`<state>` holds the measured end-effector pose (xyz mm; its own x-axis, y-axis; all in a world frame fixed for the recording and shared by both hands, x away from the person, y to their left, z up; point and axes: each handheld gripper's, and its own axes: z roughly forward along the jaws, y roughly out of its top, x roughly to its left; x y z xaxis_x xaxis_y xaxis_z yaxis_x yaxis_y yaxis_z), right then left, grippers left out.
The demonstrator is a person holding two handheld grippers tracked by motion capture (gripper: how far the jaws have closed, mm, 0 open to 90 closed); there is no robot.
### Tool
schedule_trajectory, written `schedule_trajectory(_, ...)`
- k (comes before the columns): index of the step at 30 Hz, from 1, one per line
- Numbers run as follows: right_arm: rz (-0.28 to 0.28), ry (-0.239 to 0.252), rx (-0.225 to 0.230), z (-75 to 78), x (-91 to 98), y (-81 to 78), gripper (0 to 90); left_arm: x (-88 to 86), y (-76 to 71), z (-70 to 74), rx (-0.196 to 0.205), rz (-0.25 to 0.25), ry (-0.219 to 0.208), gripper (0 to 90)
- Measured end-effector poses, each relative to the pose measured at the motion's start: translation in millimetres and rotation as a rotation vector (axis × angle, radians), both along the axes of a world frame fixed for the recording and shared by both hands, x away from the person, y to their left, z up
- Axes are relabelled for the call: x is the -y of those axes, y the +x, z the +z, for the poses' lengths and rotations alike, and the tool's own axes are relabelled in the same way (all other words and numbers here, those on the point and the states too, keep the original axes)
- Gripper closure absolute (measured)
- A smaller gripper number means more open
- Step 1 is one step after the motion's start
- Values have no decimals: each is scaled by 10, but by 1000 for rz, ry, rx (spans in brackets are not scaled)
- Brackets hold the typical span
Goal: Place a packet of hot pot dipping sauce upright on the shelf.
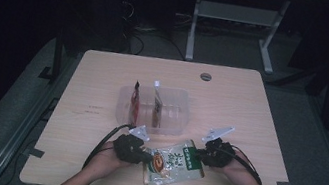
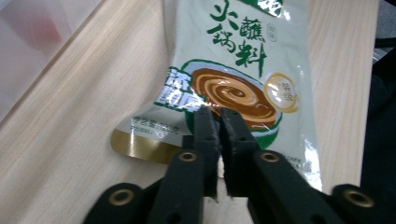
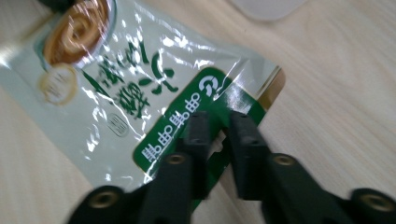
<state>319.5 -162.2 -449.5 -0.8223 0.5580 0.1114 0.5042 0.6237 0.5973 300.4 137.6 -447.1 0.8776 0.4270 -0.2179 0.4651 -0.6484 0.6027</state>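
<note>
Two grippers (image 1: 144,156) (image 1: 200,154) pinch opposite ends of the sauce pouch (image 1: 172,164) on the table (image 1: 250,112); jaws nearly closed on it. Lift evenly toward the clear bin (image 1: 122,103), keeping it taut.

On the light wooden table (image 1: 231,104) we see a clear plastic bin (image 1: 173,119) holding two upright sachets, a red one (image 1: 134,104) at its left and a white-topped one (image 1: 156,104) beside it, with a round grey grommet (image 1: 205,76) near the table's far edge.
</note>
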Motion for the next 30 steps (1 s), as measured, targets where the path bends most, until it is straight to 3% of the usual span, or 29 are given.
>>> schedule_trajectory(4,-59,78,-5,69,137,-19,506,8,-17,66,19,-15,-17,728)
schedule_trajectory(9,-107,100,-17,77,314,-97,392,112,-26,135,47,-73,10,479)
schedule_trajectory(12,-128,109,-21,69,419,-156,362,201,29,120,68,-79,43,362)
schedule_trajectory(15,-149,120,-26,66,529,-220,351,265,93,109,67,-86,33,294)
schedule_trajectory(19,-168,144,-28,83,577,-199,350,365,137,81,105,-93,45,206)
schedule_trajectory(23,-159,132,-29,69,562,-197,350,362,142,68,146,-100,70,174)
schedule_trajectory(27,-160,135,-28,69,555,-194,350,360,161,61,164,-84,40,165)
schedule_trajectory(30,-159,135,-24,71,551,-190,350,388,186,25,169,-102,44,162)
